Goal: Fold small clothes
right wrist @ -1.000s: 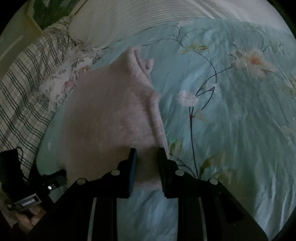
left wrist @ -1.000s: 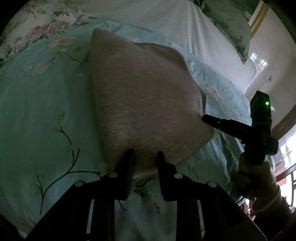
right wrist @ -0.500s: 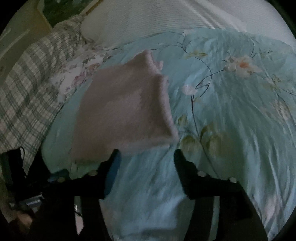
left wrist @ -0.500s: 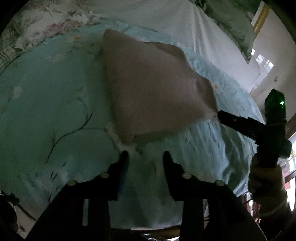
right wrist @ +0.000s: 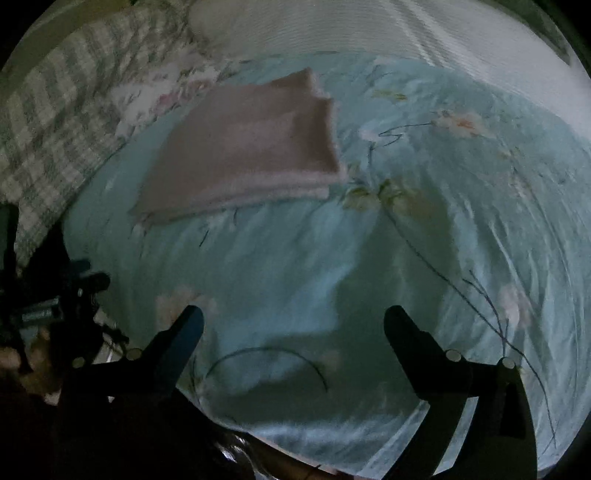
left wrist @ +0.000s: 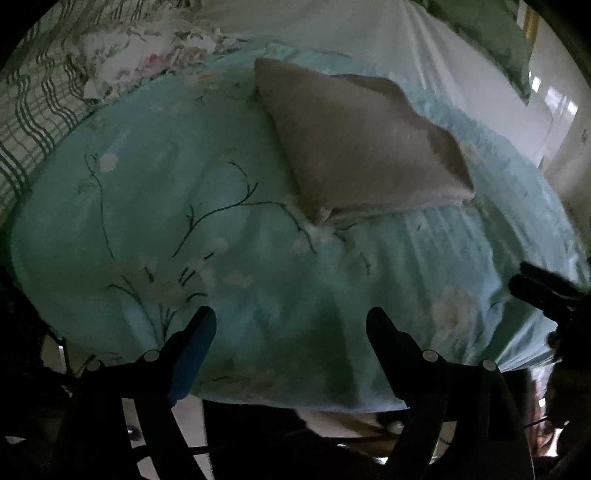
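Observation:
A folded pinkish-beige fuzzy garment [left wrist: 354,136] lies flat on the light blue floral bedspread [left wrist: 229,266], well beyond both grippers. My left gripper [left wrist: 291,319] hangs over the bedspread's near edge, its jaws opening wide with nothing between them. The right gripper [right wrist: 293,317] is likewise pulled back from the garment [right wrist: 243,147], jaws opening, with only bedspread [right wrist: 424,240] showing between its fingers. In the left wrist view the right gripper's dark body [left wrist: 546,291] shows at the right edge. In the right wrist view the left gripper [right wrist: 62,295] shows at the left edge.
A green plaid cloth [right wrist: 51,122] and a floral pillow [left wrist: 147,55] lie at the far left. White ribbed bedding [right wrist: 369,29] stretches behind the bedspread. A green pillow [left wrist: 491,40] sits at the back right. The bed's near edge drops away below the grippers.
Both grippers have let go of the garment's near edge, opened wide and drawn back toward the bed's near edge. The garment now lies folded and free.

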A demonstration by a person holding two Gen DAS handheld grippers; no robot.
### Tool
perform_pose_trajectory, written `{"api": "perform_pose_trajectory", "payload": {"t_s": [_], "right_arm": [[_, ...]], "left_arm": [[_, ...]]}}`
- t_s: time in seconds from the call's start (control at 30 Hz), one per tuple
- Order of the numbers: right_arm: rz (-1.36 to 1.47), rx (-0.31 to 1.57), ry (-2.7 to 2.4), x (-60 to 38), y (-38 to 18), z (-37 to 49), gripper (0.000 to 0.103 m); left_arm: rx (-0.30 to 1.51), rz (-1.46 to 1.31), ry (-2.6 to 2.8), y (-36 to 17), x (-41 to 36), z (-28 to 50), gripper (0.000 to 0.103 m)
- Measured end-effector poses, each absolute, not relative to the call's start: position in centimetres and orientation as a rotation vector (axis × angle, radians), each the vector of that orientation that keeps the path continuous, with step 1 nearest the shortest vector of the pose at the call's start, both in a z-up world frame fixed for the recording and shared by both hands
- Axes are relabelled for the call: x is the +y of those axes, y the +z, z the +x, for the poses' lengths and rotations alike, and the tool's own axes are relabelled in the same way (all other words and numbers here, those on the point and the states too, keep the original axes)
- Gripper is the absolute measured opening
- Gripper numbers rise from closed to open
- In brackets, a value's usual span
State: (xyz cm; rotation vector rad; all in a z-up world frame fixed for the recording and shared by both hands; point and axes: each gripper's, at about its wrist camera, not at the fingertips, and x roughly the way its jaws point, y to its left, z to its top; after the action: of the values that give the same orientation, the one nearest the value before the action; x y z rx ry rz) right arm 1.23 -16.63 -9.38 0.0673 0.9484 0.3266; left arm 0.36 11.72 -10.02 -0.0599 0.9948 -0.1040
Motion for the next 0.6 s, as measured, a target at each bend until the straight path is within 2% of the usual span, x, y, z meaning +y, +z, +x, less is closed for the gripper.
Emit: {"api": "perform_pose_trajectory", "payload": {"t_s": [0.13, 0.37, 0.47, 0.6], "right_arm": [[0.056, 0.944, 0.321, -16.4, -9.0, 1.1, 0.098], [0.030, 0.906, 0.354, -15.6, -6.6, 1.6, 0.099], [0.016, 0.886, 0.376, -15.3, -5.4, 2.1, 0.102], [0.005, 0.870, 0.395, -15.0, -4.5, 3.5, 0.102]], "left_arm": [[0.986, -0.010, -0.094, -9.8, 11.4, -0.1, 0.084], [0.899, 0.124, -0.077, -6.3, 10.1, -0.6, 0.084], [0.864, 0.147, -0.076, -4.6, 10.2, -0.2, 0.084], [0.817, 0.196, -0.067, -2.9, 9.8, 0.7, 0.092]]}}
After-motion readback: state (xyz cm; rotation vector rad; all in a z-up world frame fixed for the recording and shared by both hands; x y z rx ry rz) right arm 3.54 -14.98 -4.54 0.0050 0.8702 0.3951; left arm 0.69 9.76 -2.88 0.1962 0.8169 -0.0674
